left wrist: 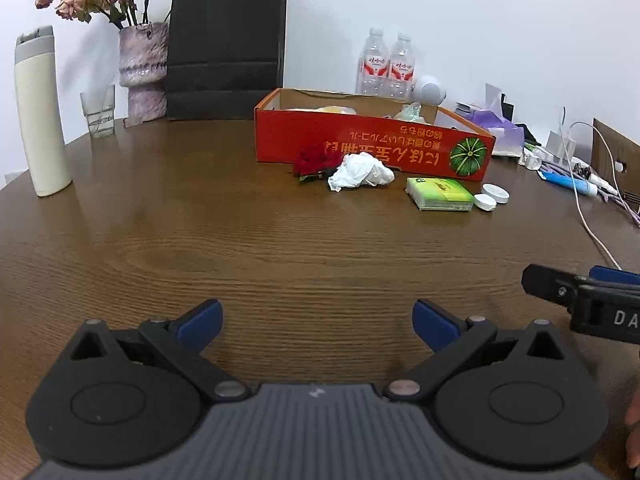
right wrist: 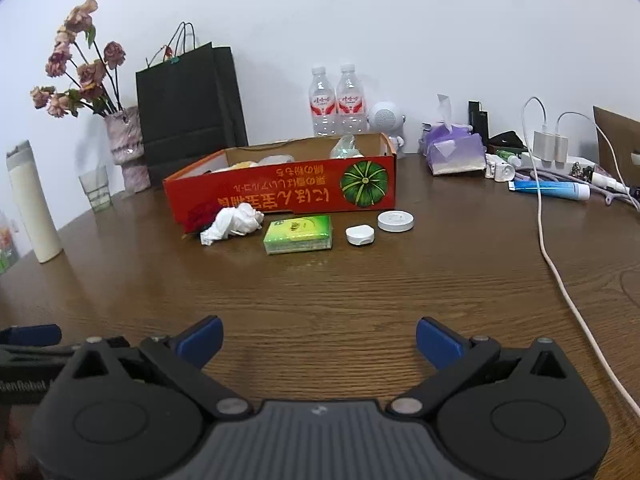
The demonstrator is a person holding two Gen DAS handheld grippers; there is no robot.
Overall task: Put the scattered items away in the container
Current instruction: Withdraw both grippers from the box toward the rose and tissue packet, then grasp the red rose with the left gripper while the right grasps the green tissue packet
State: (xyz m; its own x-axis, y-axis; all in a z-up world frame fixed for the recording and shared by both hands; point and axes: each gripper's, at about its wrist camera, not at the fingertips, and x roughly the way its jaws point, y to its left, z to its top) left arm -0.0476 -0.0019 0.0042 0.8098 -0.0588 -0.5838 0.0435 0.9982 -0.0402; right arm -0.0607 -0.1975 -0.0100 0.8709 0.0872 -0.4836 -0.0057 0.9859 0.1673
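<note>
Loose beside red box (right wrist: 280, 196): crumpled tissue (right wrist: 234, 220), soft, featherlight, pinch its bulk; green packet (right wrist: 298, 234), yielding, span short sides; both tools, left tool (left wrist: 318, 324) and right tool (right wrist: 320, 342), gaping, empty.

likely a home: cluttered wooden table (right wrist: 320, 288), dried flowers (right wrist: 76, 72).

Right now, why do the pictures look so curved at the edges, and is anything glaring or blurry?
Both wrist views are fisheye: dark corners, and the table edge bows. Left wrist view: a soft sheen on the wood, the red box sharp, the left tool crisp. Right wrist view: even light, faint shadows under the green packet, and the right tool also sharp.
</note>
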